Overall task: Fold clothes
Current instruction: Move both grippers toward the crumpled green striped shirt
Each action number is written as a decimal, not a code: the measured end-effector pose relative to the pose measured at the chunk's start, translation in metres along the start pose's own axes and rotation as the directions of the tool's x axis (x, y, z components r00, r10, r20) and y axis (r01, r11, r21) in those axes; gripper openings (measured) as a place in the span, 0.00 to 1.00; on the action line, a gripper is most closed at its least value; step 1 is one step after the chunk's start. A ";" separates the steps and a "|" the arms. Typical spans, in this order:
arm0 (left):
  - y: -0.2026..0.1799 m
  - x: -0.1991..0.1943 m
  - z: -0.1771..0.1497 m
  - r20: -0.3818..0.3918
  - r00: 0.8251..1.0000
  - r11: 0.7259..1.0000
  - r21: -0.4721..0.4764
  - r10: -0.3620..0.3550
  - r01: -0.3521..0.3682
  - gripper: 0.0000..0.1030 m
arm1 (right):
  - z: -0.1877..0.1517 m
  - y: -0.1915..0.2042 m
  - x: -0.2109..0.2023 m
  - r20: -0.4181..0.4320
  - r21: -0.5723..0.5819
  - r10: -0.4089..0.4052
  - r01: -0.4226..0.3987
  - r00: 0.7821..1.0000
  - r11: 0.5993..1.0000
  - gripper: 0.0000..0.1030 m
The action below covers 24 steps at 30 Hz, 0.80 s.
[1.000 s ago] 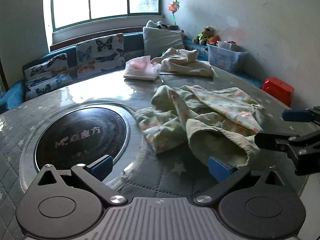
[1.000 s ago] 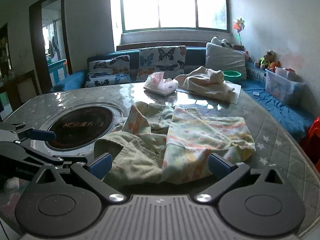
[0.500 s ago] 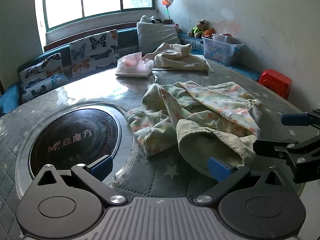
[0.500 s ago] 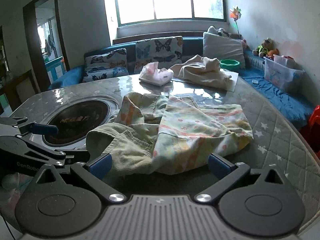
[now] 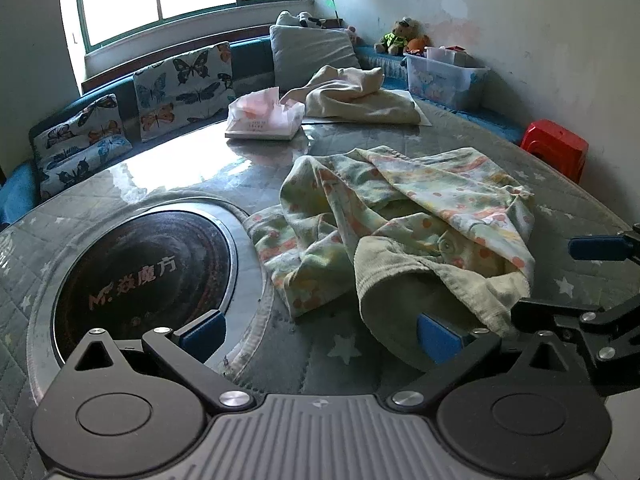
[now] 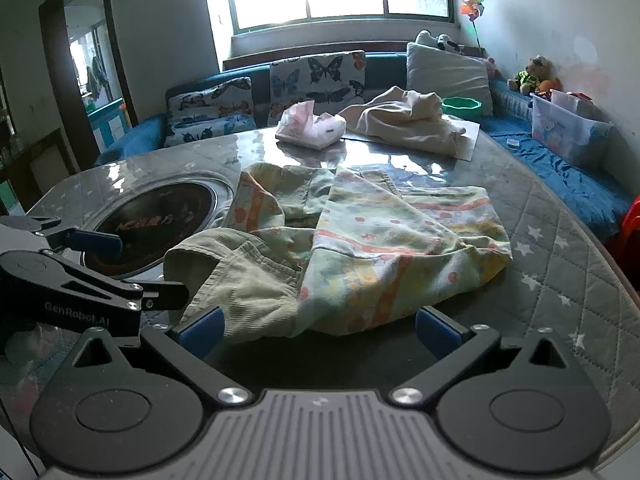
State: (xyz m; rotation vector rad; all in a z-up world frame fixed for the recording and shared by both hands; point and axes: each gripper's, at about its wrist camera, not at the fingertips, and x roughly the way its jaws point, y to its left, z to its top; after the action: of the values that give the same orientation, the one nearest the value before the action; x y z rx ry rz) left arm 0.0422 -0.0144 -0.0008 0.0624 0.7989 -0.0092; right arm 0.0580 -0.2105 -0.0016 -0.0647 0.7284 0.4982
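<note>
A crumpled pale green garment (image 5: 404, 216) with orange dots and a ribbed olive hem (image 5: 400, 280) lies on the quilted round table (image 5: 340, 360). My left gripper (image 5: 320, 334) is open just short of it, its right pad at the hem's near edge. In the left wrist view my right gripper (image 5: 560, 280) comes in from the right edge, open, its lower finger by the hem. The right wrist view shows the same garment (image 6: 380, 240) directly ahead of my open right gripper (image 6: 318, 330). My left gripper (image 6: 136, 268) is at the left, open, its lower finger touching the hem (image 6: 240, 280).
A black round hob (image 5: 140, 272) is set into the table on the left. At the back lie a pink tissue pack (image 5: 262, 118) and a cream garment (image 5: 360, 96). A cushioned bench, a plastic box (image 5: 444, 76) and a red stool (image 5: 554, 148) stand beyond the table.
Both grippers have come closer to the garment and lower toward the table. The ribbed hem now fills more of each view. The garment itself has not shifted.
</note>
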 end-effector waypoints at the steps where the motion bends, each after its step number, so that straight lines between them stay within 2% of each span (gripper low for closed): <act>1: 0.000 0.001 0.001 -0.002 1.000 1.000 0.001 0.001 -0.001 1.00 | 0.001 -0.001 0.001 -0.004 0.000 -0.001 0.001 1.000 1.000 1.00; 24: 0.012 0.011 0.025 -0.009 1.000 1.000 -0.011 0.001 -0.001 1.00 | 0.030 -0.001 0.022 -0.025 -0.074 -0.039 0.038 0.999 0.997 1.00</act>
State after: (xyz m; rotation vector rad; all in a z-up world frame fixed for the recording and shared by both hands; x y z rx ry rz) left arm 0.0684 -0.0041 0.0096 0.0525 0.8074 -0.0033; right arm 0.0912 -0.1951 0.0065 -0.1540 0.7332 0.4880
